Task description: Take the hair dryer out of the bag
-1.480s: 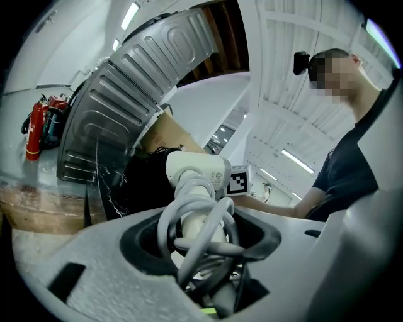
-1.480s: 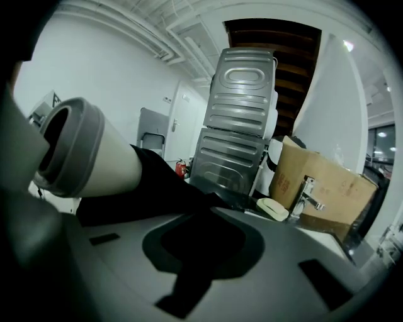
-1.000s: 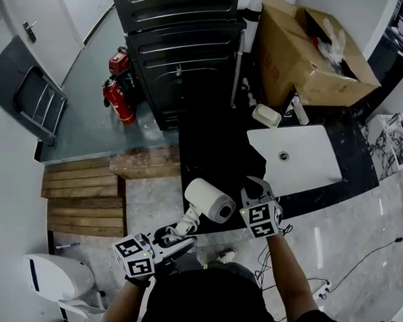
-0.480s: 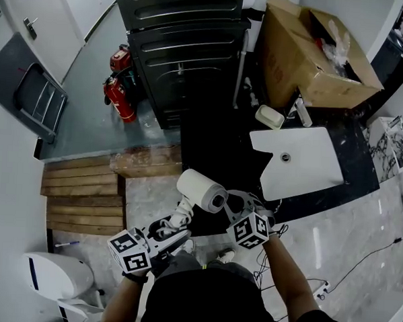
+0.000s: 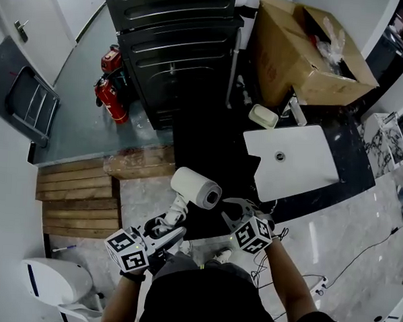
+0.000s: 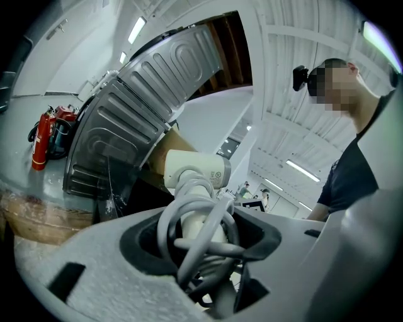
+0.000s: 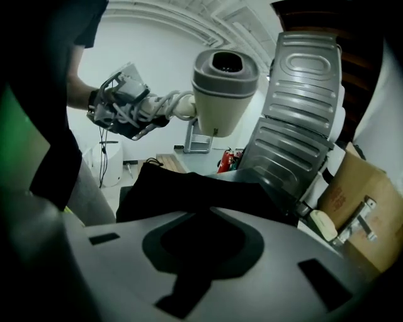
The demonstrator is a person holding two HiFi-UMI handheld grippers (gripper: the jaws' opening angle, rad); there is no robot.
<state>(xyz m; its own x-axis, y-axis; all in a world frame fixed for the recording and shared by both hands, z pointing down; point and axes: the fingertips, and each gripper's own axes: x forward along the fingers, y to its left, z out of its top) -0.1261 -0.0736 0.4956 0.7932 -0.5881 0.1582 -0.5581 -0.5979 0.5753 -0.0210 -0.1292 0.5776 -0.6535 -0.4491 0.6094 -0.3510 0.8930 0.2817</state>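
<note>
A white hair dryer point(image 5: 195, 187) hangs in the air, free of the bag, its barrel pointing right. My left gripper point(image 5: 165, 230) is shut on its handle, which has the white cord wound round it point(image 6: 198, 220). In the right gripper view the dryer point(image 7: 223, 91) shows from its open end, with the left gripper point(image 7: 123, 104) behind it. Just right of the dryer, my right gripper point(image 5: 234, 209) is shut on the black bag point(image 7: 182, 188), whose cloth fills the space between its jaws and drapes ahead of them. The bag is hard to make out against the black counter in the head view.
A black ribbed metal cabinet point(image 5: 174, 48) stands ahead, with red fire extinguishers point(image 5: 107, 91) to its left. On the black counter are a white sink point(image 5: 289, 161) and a soap dish point(image 5: 263, 116), with a cardboard box point(image 5: 308, 48) behind. Wooden steps point(image 5: 78, 197) lie at left.
The hair dryer and my left gripper have shifted left. My right gripper has dropped lower and turned, still gripping the black bag.
</note>
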